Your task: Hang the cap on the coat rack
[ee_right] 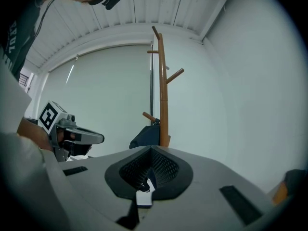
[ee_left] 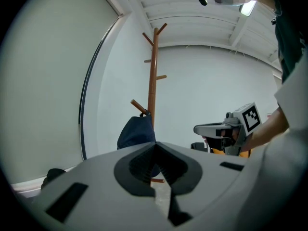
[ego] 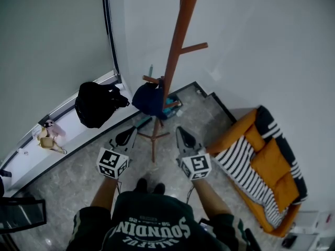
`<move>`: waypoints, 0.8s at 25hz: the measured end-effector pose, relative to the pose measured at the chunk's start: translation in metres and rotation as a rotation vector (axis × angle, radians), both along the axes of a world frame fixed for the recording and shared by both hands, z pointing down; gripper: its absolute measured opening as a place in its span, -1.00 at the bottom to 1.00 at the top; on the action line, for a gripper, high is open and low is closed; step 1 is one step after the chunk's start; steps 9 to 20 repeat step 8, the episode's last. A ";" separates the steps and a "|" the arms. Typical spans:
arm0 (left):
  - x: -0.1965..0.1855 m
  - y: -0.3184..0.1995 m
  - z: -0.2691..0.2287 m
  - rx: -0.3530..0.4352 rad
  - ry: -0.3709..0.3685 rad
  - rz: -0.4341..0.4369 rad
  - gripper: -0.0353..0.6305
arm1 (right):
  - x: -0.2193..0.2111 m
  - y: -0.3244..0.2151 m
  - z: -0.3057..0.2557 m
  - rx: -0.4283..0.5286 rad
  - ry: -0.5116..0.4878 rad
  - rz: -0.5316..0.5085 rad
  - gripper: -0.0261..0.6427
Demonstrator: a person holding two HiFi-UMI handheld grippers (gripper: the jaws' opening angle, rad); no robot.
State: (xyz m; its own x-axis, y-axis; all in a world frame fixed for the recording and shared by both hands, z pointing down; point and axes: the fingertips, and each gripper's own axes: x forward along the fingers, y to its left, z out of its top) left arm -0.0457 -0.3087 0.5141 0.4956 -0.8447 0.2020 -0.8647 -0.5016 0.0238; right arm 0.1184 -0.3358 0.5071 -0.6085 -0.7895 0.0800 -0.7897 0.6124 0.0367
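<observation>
The dark blue cap [ego: 148, 99] hangs on a low peg of the brown wooden coat rack [ego: 177, 46], close against its pole. In the left gripper view the cap [ee_left: 136, 133] shows just beyond my jaw tips, with the coat rack [ee_left: 153, 76] rising behind it. The right gripper view has the cap [ee_right: 147, 135] left of the coat rack [ee_right: 163, 95]. My left gripper [ego: 125, 136] and right gripper [ego: 184, 136] sit side by side in front of the rack's base, both shut and holding nothing, short of the cap.
A black bag [ego: 96, 104] lies on the white window ledge [ego: 78, 135] at the left, with a small figure [ego: 48, 135] further along. An orange sofa with a striped throw [ego: 261, 166] stands at the right. White walls meet behind the rack.
</observation>
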 end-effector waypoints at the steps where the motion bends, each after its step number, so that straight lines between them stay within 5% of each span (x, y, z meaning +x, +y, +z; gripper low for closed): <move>1: 0.000 0.000 0.000 0.001 0.002 0.001 -0.89 | 0.000 0.000 0.000 0.001 0.003 0.000 -0.93; 20: 0.002 0.000 0.001 -0.001 0.003 0.007 -0.89 | 0.003 0.003 0.005 -0.035 0.027 0.011 -0.93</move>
